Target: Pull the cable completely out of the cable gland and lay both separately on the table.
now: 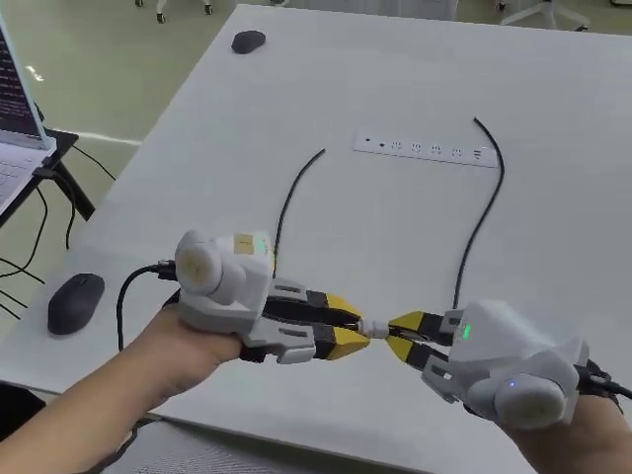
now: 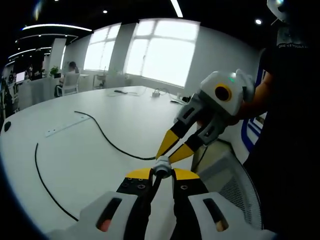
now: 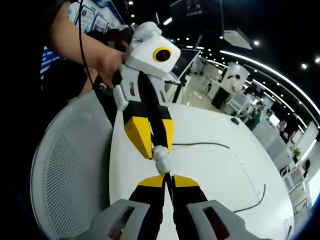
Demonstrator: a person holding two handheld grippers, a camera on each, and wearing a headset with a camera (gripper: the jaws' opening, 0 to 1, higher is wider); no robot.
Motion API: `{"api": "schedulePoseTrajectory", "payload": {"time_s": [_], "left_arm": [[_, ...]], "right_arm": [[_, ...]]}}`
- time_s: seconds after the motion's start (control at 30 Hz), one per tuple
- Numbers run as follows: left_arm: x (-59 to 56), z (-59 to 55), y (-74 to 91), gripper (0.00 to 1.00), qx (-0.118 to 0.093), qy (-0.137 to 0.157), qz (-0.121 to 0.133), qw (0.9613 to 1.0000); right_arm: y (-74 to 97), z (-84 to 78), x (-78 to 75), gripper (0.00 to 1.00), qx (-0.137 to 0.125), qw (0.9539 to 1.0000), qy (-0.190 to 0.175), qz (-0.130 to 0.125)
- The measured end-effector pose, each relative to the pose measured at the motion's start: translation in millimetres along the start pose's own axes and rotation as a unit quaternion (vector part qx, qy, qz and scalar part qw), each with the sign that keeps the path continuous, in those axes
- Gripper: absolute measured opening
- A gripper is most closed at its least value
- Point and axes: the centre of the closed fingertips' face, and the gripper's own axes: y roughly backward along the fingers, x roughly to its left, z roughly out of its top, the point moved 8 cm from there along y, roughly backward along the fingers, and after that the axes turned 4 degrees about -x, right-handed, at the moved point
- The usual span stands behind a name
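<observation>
Jaws hide most of the cable (image 3: 168, 181) pinched in my right gripper (image 1: 393, 336), while my left gripper (image 1: 363, 330) clamps the cable gland (image 1: 377, 329), lying level, pointing gripper to gripper, above the table (image 1: 395, 217) edge.

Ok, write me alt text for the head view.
Two hand-held grippers meet tip to tip over a white table: the left hand-held gripper pinches a small white cable gland, the right hand-held gripper grips the black cable beside it. A second black cable and a power strip lie farther back.
</observation>
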Motion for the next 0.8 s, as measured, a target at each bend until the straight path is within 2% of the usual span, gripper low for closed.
{"api": "schedulePoseTrajectory", "payload": {"time_s": [0.1,0.33,0.57,0.8], "left_arm": [[1.7,0.7,0.2,0.15,-0.002,0.003,0.005,1.0],[3.2,1.4,0.3,0.15,-0.005,0.002,0.011,0.9999],[3.0,0.0,0.7,0.15,-0.005,0.007,0.013,0.9999],[4.8,0.9,0.7,0.15,-0.015,0.017,0.017,0.9996]], "right_arm": [[-1.2,-0.6,-2.2,0.0,0.002,1.0,0.0,-0.002],[-0.1,-4.8,-7.0,0.0,0.009,0.9995,-0.029,-0.009],[1.2,-16.5,-10.4,0.0,0.019,0.998,-0.059,-0.016],[2.9,-26.3,-17.7,0.0,0.023,0.9954,-0.089,-0.028]]}}
